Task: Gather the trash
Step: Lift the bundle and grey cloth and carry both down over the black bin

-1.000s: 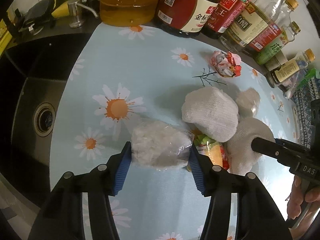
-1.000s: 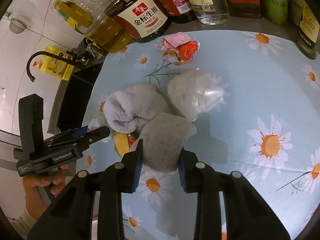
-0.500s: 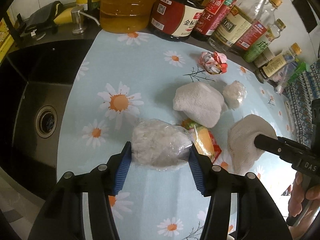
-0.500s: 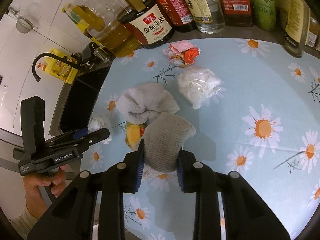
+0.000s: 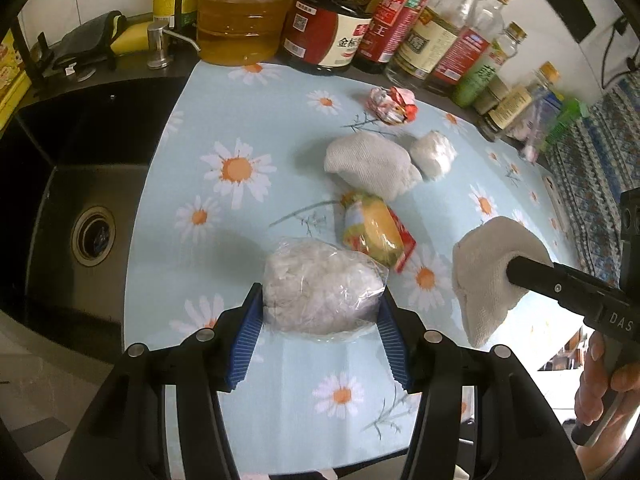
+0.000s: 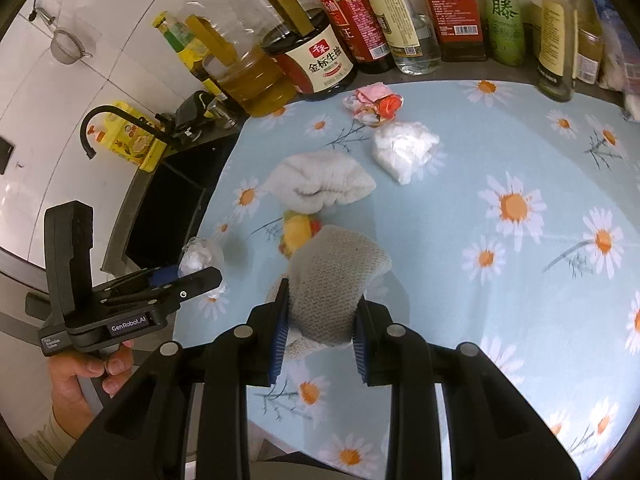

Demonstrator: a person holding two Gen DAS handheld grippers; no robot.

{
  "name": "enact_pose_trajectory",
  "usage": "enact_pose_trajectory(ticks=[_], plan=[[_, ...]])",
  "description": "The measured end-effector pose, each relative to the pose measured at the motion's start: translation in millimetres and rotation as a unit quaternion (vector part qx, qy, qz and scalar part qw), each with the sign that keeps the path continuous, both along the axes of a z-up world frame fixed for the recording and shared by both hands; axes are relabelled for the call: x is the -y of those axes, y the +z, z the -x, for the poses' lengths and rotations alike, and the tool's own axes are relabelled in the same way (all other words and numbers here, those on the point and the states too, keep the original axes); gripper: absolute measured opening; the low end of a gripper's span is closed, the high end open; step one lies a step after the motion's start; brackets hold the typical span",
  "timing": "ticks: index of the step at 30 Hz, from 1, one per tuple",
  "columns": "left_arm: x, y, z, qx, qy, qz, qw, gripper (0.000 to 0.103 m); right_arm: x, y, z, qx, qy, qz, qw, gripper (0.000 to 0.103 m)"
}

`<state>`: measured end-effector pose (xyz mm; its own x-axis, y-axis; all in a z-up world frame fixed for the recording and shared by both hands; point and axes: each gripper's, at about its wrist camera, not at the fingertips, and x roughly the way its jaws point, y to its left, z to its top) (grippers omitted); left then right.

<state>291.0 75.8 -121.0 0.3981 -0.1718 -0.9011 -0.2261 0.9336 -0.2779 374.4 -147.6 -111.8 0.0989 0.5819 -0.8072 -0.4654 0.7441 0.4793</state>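
Crinkled plastic wad [image 5: 320, 290] clamped in left gripper [image 5: 320, 320]; right gripper [image 6: 320, 320] pinches grey cloth [image 6: 336, 280]. Keep both grips firm, clear of tabletop [image 5: 248, 120].

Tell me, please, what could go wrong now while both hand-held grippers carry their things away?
1. The crumpled clear plastic bag in the left hand-held gripper looks slippery and soft; it may slide out.
2. The grey knitted cloth hangs loosely from the right hand-held gripper and might brush the yellow snack wrapper below.
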Motion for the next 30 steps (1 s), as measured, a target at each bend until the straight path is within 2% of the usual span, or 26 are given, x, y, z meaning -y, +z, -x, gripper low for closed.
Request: enact_pose_trajectory(ticks=[15, 30], plan=[[10.0, 8.4, 72.3, 0.014, -0.035, 0.01, 0.9992, 0.053, 3.2, 13.8, 84.7, 0.014, -0.015, 0.001, 1.0, 0.029], [21.0, -7.6, 145.5, 0.0, -0.058, 0.022, 0.9981, 0.053, -3.7, -0.9, 171.7, 0.001, 0.002, 0.013, 1.0, 0.029]])
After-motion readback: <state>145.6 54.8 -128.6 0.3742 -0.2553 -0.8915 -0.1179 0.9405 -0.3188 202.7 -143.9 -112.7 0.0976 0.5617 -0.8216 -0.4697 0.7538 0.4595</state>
